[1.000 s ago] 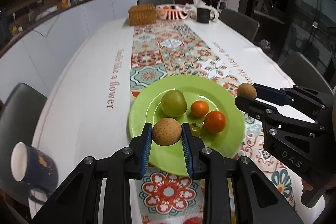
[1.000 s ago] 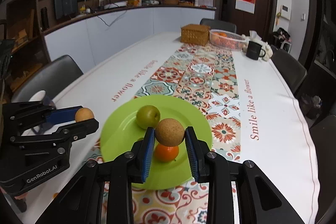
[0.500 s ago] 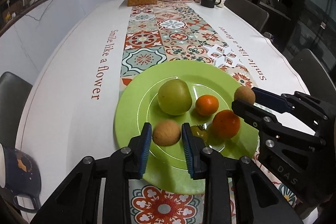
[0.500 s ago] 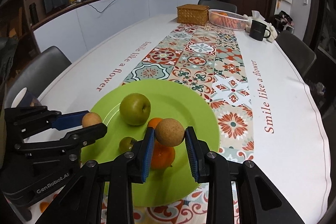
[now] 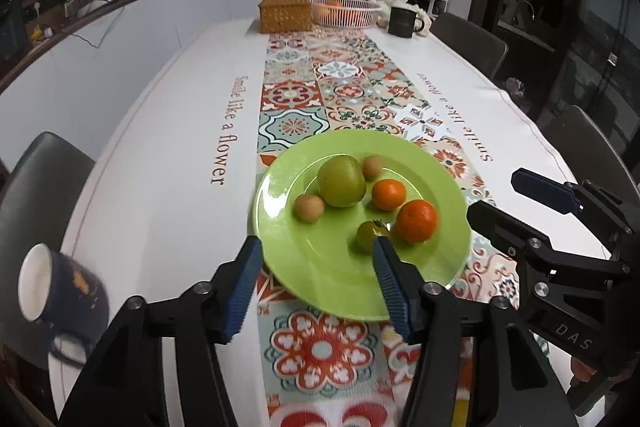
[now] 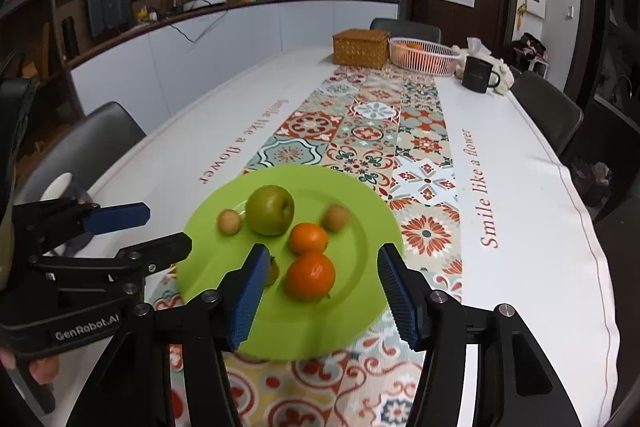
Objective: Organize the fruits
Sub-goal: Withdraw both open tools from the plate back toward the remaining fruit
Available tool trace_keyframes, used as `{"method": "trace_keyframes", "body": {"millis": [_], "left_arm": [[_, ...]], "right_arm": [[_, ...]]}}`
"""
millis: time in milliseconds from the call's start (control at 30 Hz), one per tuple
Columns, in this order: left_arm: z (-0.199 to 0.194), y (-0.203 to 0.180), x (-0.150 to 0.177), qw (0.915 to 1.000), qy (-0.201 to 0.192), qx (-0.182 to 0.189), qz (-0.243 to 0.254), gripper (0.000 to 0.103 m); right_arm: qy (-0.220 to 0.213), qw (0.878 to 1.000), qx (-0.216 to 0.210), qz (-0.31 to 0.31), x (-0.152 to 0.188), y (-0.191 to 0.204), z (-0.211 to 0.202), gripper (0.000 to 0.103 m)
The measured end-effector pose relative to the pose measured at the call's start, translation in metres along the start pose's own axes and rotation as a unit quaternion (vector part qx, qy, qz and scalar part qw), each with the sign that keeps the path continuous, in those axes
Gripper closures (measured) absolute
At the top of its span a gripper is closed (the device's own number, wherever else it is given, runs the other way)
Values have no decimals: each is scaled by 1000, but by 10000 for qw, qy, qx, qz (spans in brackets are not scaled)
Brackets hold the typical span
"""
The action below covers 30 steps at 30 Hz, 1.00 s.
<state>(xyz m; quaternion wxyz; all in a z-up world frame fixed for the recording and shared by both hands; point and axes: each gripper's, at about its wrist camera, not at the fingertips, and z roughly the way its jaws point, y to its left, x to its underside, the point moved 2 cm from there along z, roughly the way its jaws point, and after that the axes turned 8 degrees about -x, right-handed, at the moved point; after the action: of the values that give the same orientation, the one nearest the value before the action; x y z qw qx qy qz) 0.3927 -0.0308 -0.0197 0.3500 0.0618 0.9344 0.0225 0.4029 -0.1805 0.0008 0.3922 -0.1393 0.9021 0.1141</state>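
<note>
A green plate (image 5: 440, 171) (image 6: 372, 323) lies on the patterned runner. On it are a green apple (image 5: 341, 180) (image 6: 269, 209), two oranges (image 5: 416, 220) (image 6: 309, 275), a small green fruit (image 5: 366, 235), and two small brown fruits (image 5: 308, 208) (image 5: 373, 167) (image 6: 229, 221) (image 6: 336, 217). My left gripper (image 5: 316, 285) is open and empty at the plate's near edge; it also shows in the right wrist view (image 6: 152, 229). My right gripper (image 6: 322, 297) is open and empty over the plate's near side; it also shows in the left wrist view (image 5: 508, 199).
A dark blue mug (image 5: 60, 295) stands at the table's left edge. At the far end are a wicker box (image 5: 285, 13), a white basket with oranges (image 5: 345, 11) and a black mug (image 5: 403, 22). Grey chairs (image 5: 36, 195) surround the table.
Both grippers have opened and let go of their brown fruits, which now lie on the plate. Both grippers have pulled back toward the near edge of the plate.
</note>
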Motion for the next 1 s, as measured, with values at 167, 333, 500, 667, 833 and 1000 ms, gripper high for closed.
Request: {"method": "trace_keyframes", "body": {"millis": [167, 333, 500, 667, 833, 1000], "left_arm": [[-32, 2, 10, 9997, -232, -75, -20, 36], [-66, 2, 23, 9987, -477, -196, 48, 31], [-94, 7, 41, 9974, -658, -300, 36, 28], [-116, 9, 60, 9966, -745, -348, -9, 28], [-135, 10, 82, 9967, -755, -278, -88, 28], [-145, 9, 97, 9968, -746, -287, -100, 27]], "right_arm": [[-130, 9999, -42, -85, 9, 14, -26, 39], [-346, 9992, -70, -164, 18, 30, -55, 34], [-534, 9984, -56, -155, 27, 41, -82, 33], [-629, 9980, -40, -109, 40, 53, -105, 33], [-652, 9978, -36, -74, 56, 64, -124, 33], [-643, 9979, -73, -50, 70, 73, -136, 33]]}}
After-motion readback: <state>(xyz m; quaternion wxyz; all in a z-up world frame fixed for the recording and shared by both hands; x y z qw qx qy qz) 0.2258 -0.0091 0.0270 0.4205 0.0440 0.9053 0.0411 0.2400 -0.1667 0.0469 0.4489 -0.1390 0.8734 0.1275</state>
